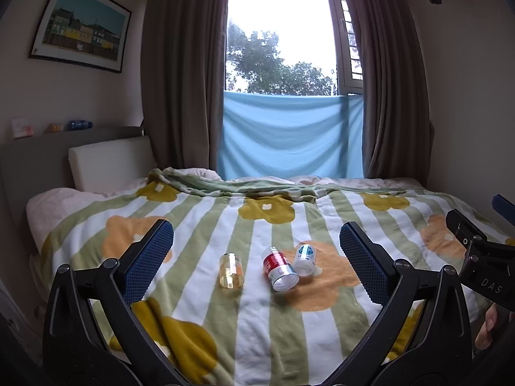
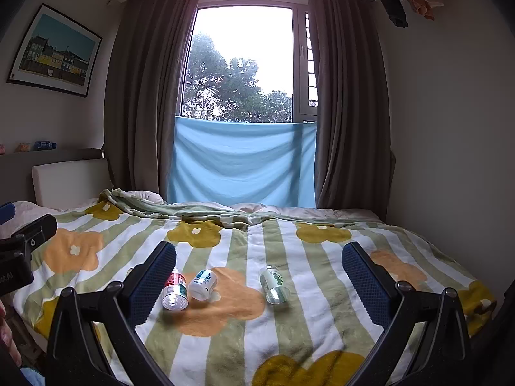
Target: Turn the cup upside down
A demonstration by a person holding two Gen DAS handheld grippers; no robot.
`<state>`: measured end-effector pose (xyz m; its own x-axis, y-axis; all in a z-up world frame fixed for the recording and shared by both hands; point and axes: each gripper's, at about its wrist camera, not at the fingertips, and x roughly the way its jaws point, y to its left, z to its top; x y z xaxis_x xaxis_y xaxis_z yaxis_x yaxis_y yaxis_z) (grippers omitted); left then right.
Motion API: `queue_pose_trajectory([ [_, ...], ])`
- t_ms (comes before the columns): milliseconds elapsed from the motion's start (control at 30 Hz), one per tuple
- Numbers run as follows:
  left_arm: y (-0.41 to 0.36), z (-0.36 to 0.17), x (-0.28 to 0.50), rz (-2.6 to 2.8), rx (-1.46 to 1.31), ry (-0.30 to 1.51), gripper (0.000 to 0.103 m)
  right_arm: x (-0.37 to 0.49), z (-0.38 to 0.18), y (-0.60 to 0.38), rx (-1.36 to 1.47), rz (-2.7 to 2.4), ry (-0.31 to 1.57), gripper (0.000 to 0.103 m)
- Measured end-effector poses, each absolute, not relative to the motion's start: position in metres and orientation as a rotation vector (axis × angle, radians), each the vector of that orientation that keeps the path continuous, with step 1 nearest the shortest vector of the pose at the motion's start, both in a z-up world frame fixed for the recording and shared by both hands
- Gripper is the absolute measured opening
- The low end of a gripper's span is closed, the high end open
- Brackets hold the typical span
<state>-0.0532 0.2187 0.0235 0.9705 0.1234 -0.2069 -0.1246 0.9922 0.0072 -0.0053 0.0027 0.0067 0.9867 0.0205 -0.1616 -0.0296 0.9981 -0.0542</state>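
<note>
Small cups lie on a flowered, striped blanket (image 1: 257, 321). In the left wrist view a clear yellow cup (image 1: 230, 271) stands mouth toward me, a red-labelled cup (image 1: 279, 268) lies on its side, and a white cup with a blue logo (image 1: 305, 259) lies beside it. In the right wrist view the red cup (image 2: 174, 292), the white cup (image 2: 202, 284) and a green-labelled cup (image 2: 274, 284) lie on their sides. My left gripper (image 1: 256, 262) is open and empty above the blanket, short of the cups. My right gripper (image 2: 259, 281) is open and empty too.
The bed runs to a window with brown curtains (image 1: 183, 74) and a blue cloth (image 1: 289, 135). A white pillow (image 1: 109, 164) leans on the headboard at the left. The right gripper's body (image 1: 482, 257) shows at the right edge of the left wrist view.
</note>
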Motion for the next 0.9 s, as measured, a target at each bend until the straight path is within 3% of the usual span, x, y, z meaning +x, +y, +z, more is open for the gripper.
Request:
queue_pose_trajectory([
  [900,0.2170,0.0240,-0.0537,0.123,-0.011,0.211,0.103,-0.0058,0.0057,0.0053,-0.059,0.025,0.164,0.103],
])
